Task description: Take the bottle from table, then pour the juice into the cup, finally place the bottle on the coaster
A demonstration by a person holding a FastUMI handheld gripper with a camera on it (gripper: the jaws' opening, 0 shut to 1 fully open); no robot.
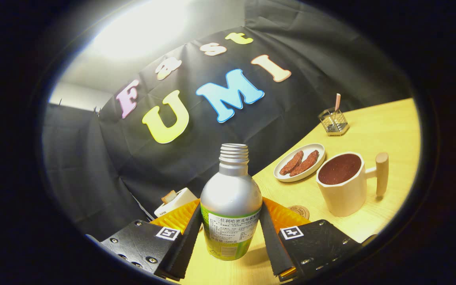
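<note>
The view is tilted, so the wooden tabletop (pixel 386 118) slopes upward to the right against the black cloth wall (pixel 93 158).

Leftmost, just beyond the left finger and close to the tabletop's edge by the wall, stands a white holder (pixel 180 200) with a small brown piece (pixel 168 196) in its top; what it is cannot be made out.

Centre: the gripper (pixel 231 233) frames the bottle (pixel 231 206), a silver metal bottle with a threaded, uncapped neck and a green-and-white label on its lower body. The bottle stands between the two fingers (pixel 184 237). The left finger lies against the bottle's side; the right finger sits just beside it, and contact there cannot be confirmed, so whether the fingers grasp the bottle or merely flank it cannot be told.

Right of the bottle, just beyond the right finger, a round brown coaster (pixel 300 211) lies flat on the tabletop, partly hidden by the gripper.

Further right stands the cup (pixel 344 186), cream-coloured with a wooden handle turned to the right, its inside showing dark reddish-brown. Behind it, nearer the wall edge, an oval white plate (pixel 287 174) carries two brown strips (pixel 300 162). Beyond these, near the far edge, a small wire holder (pixel 333 122) contains a pink stick (pixel 337 101).
</note>
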